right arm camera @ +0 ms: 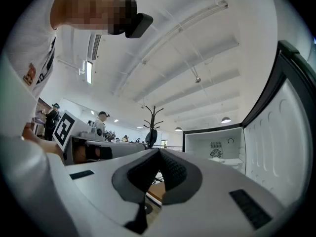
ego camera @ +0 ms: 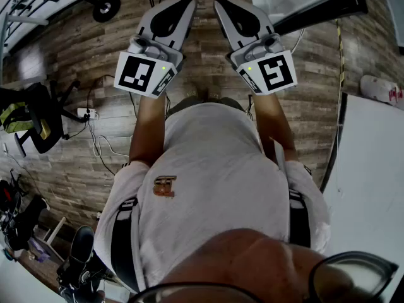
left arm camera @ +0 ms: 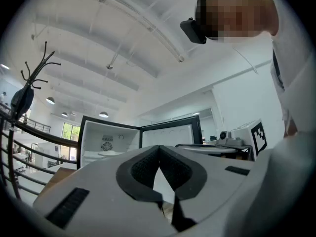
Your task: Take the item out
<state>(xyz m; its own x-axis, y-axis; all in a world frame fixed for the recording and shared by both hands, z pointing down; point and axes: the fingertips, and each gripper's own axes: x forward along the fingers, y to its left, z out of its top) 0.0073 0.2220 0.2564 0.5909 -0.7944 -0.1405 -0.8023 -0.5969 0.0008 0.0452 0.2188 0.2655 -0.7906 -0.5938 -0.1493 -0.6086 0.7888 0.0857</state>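
Both grippers are held up in front of the person's chest, side by side, with nothing between their jaws. In the head view my left gripper (ego camera: 185,4) and right gripper (ego camera: 221,5) point away over the wooden floor, each shut. An open white fridge (left arm camera: 105,143) with its door (left arm camera: 169,134) swung aside stands ahead in the left gripper view, beyond the shut left gripper (left arm camera: 159,148). The right gripper (right arm camera: 159,152) faces the same fridge interior (right arm camera: 216,151), the door (right arm camera: 279,132) close at the right. No item inside can be made out.
An office chair (ego camera: 33,124) and a power strip (ego camera: 86,113) with cables sit at the left of the floor. A white tabletop (ego camera: 372,194) fills the right. A coat stand (right arm camera: 153,123) and people (right arm camera: 101,120) at benches stand in the background.
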